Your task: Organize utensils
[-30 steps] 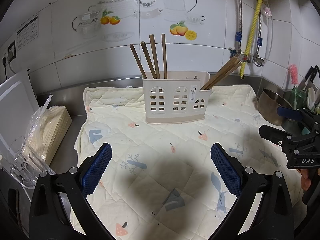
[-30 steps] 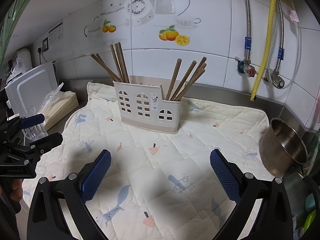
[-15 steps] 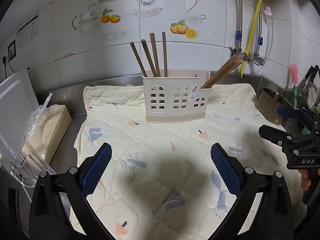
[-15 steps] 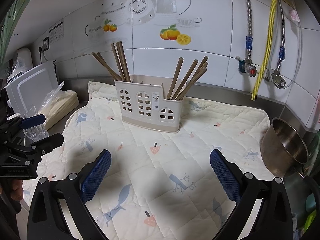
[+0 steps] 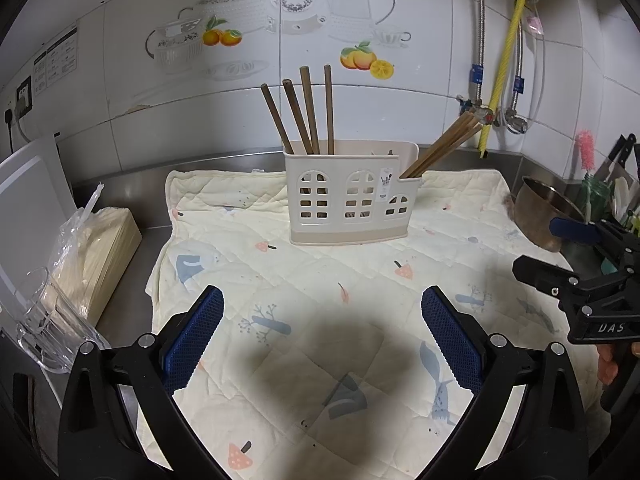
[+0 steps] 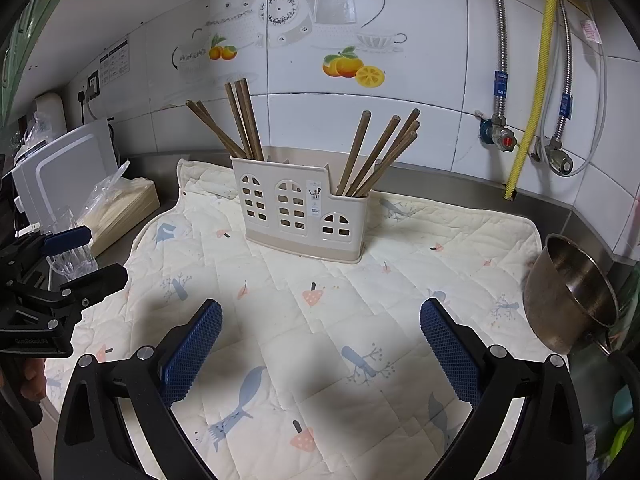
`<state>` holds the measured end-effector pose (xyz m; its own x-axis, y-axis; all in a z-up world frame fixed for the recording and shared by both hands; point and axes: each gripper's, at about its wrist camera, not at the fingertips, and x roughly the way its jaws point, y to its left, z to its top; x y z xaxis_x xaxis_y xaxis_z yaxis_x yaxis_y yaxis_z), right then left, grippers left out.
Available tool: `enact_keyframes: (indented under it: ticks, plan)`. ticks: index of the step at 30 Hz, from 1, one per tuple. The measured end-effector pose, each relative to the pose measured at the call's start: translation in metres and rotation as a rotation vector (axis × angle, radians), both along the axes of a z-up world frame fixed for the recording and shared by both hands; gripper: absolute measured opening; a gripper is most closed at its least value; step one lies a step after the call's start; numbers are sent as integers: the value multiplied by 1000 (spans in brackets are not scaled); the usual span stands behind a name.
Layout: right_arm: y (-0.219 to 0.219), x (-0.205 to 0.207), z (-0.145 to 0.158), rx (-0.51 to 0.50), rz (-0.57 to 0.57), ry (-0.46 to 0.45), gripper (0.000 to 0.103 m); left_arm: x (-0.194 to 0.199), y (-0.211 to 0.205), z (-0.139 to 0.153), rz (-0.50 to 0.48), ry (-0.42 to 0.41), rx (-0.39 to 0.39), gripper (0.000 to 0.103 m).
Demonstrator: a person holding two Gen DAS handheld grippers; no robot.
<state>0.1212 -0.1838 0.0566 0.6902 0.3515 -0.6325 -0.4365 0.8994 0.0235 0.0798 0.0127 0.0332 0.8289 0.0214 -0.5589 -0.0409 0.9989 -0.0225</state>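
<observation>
A cream house-shaped utensil holder [image 5: 352, 196] [image 6: 302, 212] stands on a patterned quilted mat [image 5: 304, 280] [image 6: 320, 312]. Brown chopsticks stand in its left compartment [image 5: 306, 108] [image 6: 236, 124], and more lean out of its low right compartment [image 5: 444, 144] [image 6: 380, 152]. My left gripper [image 5: 322, 340] is open and empty over the near part of the mat, well short of the holder; it also shows in the right wrist view [image 6: 84, 258]. My right gripper [image 6: 320, 344] is open and empty, also short of the holder; it shows in the left wrist view [image 5: 552, 250].
A steel bowl [image 6: 572, 292] [image 5: 540, 212] sits at the mat's right edge. A clear glass [image 5: 40, 320] and a bagged bundle of disposable chopsticks [image 5: 96, 248] lie left of the mat. A white board [image 5: 28, 196] leans at the left. Pipes and a yellow hose [image 6: 536, 80] run down the tiled wall.
Both views have shifted only slightly, and the holder sits a little lower in both. Both grippers stay open and empty.
</observation>
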Motion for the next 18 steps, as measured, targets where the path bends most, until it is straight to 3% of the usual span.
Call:
enact_keyframes:
  ticks: [18]
  plan:
    - [-3, 0, -4, 6, -5, 9, 96, 1, 7, -1, 17, 14, -12, 98]
